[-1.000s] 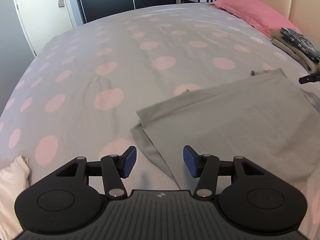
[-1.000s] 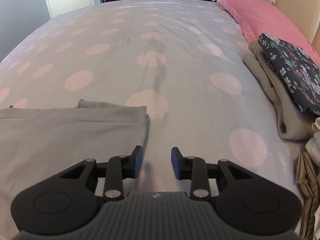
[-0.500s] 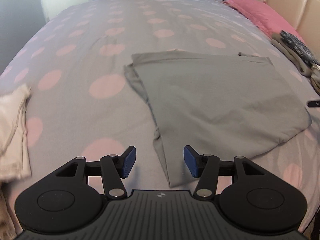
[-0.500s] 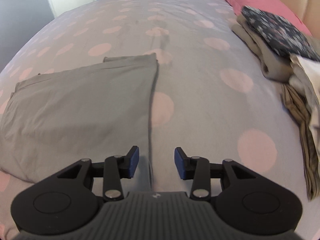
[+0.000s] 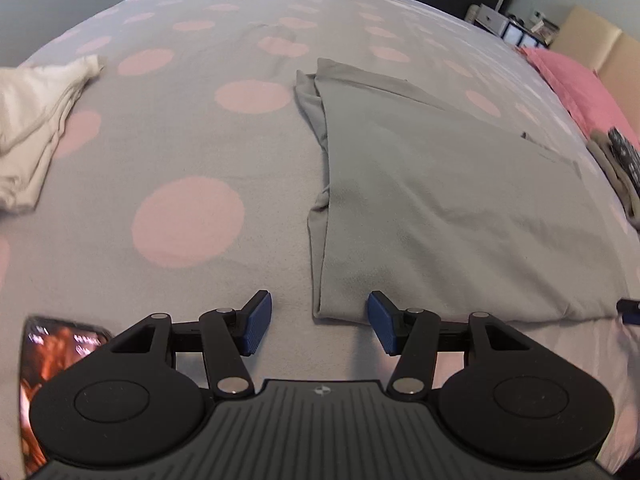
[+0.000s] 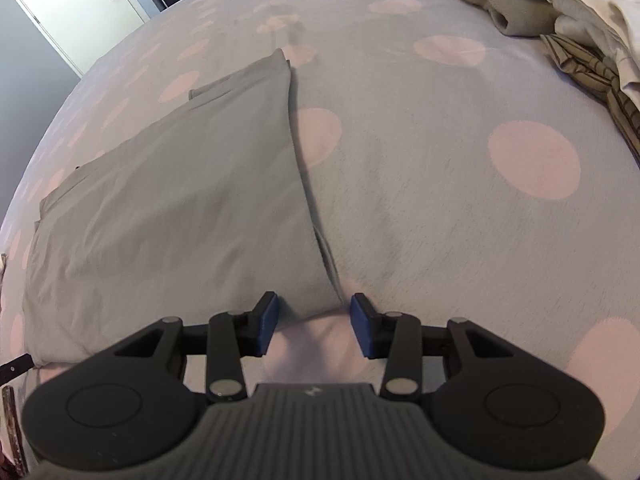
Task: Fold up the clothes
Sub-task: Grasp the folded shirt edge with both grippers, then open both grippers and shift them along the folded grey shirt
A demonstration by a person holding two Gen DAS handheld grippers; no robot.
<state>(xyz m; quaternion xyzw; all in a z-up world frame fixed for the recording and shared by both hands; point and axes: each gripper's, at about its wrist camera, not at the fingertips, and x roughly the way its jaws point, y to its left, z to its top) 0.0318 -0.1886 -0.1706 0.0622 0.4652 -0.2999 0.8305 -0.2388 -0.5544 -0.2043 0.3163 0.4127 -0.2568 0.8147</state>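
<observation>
White cloth [image 5: 36, 120] lies crumpled toward the left edge of the bed [image 5: 192, 128]; a phone [image 5: 48, 364] shows at the near left. The grey garment [image 5: 440, 208] lies flat in the middle of the bed, already doubled at least once: a second layer shows along its left edge. Its long axis runs from the near edge of the bed toward the far side. The left claw [image 5: 320, 322] is wide open and holds nothing; the near left corner of the garment lies between its fingers, close to the right finger. The right claw [image 6: 314, 326] is likewise wide open and empty; the near right corner of the garment [image 6: 180, 200] sits just ahead of it, nearer the left finger. Each claw is therefore the nearer one to its own corner, and the garment extends away from both. A pile of clothes [image 6: 560, 12] rests by the right edge of the bed. Judgement: both claws are placed either to pinch the near corners for a further fold away from the person, or just clear of a fold already laid down.
</observation>
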